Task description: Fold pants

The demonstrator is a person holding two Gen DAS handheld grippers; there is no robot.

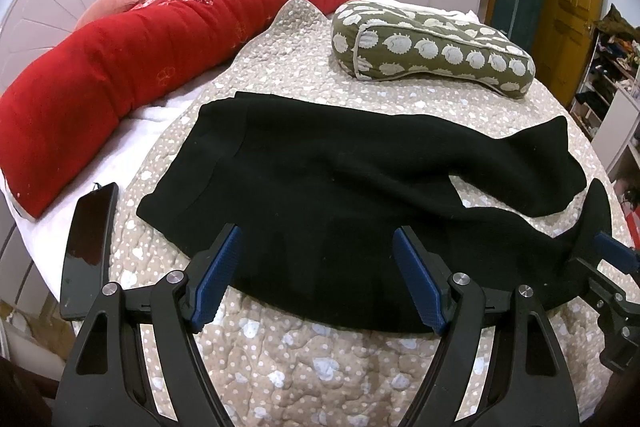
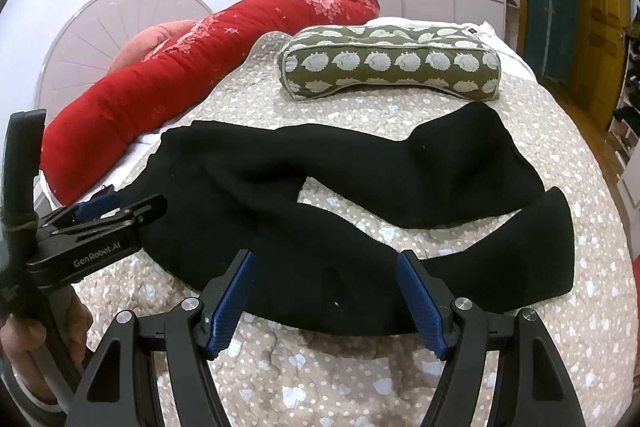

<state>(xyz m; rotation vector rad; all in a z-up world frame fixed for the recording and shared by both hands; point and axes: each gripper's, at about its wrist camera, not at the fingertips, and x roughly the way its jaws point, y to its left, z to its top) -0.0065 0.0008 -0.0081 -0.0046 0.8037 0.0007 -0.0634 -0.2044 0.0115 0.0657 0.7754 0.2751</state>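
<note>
Black pants (image 1: pixel 320 187) lie spread flat on a beige quilted bed cover (image 1: pixel 280 367), waistband to the left, two legs running right with a gap between them. They also show in the right wrist view (image 2: pixel 340 195). My left gripper (image 1: pixel 316 247) is open and empty, its blue pads over the near edge of the pants by the waist. My right gripper (image 2: pixel 326 267) is open and empty over the near leg's front edge. The right gripper shows at the far right in the left wrist view (image 1: pixel 612 255); the left gripper shows at the left in the right wrist view (image 2: pixel 112 211).
A black phone (image 1: pixel 88 251) lies at the bed's left edge. A long red bolster (image 1: pixel 140 67) runs along the back left. A green patterned pillow (image 1: pixel 432 47) sits behind the pants. Wardrobes, a yellow door (image 1: pixel 572 7) and shelves stand beyond the bed.
</note>
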